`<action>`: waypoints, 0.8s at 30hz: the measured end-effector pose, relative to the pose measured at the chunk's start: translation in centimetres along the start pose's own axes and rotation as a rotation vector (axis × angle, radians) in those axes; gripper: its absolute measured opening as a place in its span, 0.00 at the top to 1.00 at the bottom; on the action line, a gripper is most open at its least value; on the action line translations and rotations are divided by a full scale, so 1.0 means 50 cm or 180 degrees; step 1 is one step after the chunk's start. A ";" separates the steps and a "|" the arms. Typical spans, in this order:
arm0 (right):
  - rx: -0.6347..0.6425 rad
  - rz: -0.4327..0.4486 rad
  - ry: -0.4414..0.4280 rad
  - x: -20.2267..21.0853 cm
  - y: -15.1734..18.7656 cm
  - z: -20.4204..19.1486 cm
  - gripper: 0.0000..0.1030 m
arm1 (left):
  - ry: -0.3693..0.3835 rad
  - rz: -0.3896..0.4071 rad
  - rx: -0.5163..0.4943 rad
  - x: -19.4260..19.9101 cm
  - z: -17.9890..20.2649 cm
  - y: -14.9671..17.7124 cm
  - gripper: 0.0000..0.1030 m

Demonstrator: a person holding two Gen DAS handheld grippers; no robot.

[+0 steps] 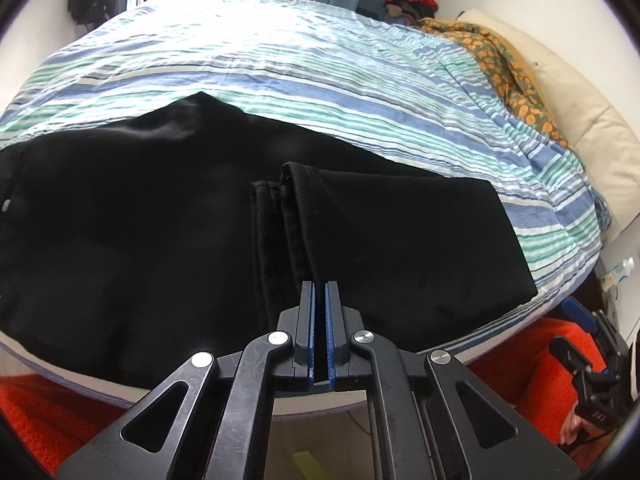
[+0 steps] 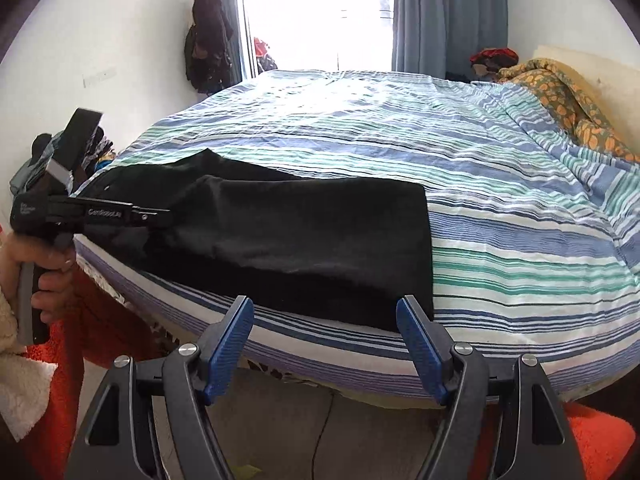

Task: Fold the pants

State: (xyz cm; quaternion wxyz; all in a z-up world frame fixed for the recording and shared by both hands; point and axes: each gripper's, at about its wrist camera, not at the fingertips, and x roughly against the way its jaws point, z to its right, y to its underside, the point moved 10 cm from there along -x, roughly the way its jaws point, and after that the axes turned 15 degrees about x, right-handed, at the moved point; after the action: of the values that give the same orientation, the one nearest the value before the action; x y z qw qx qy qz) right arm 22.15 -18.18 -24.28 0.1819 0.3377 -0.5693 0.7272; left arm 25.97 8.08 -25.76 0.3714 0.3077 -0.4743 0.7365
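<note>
**Striped bed, pants half folded**

Black pants lie along the near edge of the striped bedspread. Left gripper pinches the hem ends, apparently carrying them toward the waist; right gripper hangs spread wide, holding nothing, off the mattress edge.

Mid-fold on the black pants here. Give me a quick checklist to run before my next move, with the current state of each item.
1. Left tongs closed on the hem end of the pants: ok, blue pads pinch the fabric edge.
2. Right tongs ready: ok, jaws wide open, holding nothing, just off the bed's near edge.
3. Pants fully supported on the striped bedsheet: ok, though the near edge lies close to the mattress edge.
4. Leg end already brought over the body: ok, a doubled layer shows.
5. Layers aligned under the fold: cannot tell, black on black.
6. Floral blanket away from the fold area: ok.
</note>
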 end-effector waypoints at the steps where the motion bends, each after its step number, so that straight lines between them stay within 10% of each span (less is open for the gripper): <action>1: -0.0052 -0.0022 0.0003 -0.002 0.002 0.006 0.29 | -0.0048 -0.0018 0.0003 -0.005 -0.006 0.003 0.98; 7: -0.0015 -0.0302 0.0318 -0.023 0.020 0.028 0.29 | -0.0166 -0.0039 -0.0130 -0.022 0.001 0.016 0.91; 11: 0.0002 -0.0385 0.0493 -0.026 0.024 0.036 0.29 | -0.0115 0.0161 -0.0123 0.005 0.002 0.003 0.58; 24: 0.0163 -0.0540 0.0614 -0.043 0.028 0.025 0.29 | -0.0187 0.0237 0.0013 0.005 -0.025 -0.015 0.56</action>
State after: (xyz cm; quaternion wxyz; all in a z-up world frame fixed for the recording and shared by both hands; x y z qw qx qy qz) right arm 23.12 -19.53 -26.63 0.2879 0.3177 -0.4998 0.7526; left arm 26.34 9.53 -25.64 0.3290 0.3120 -0.4946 0.7415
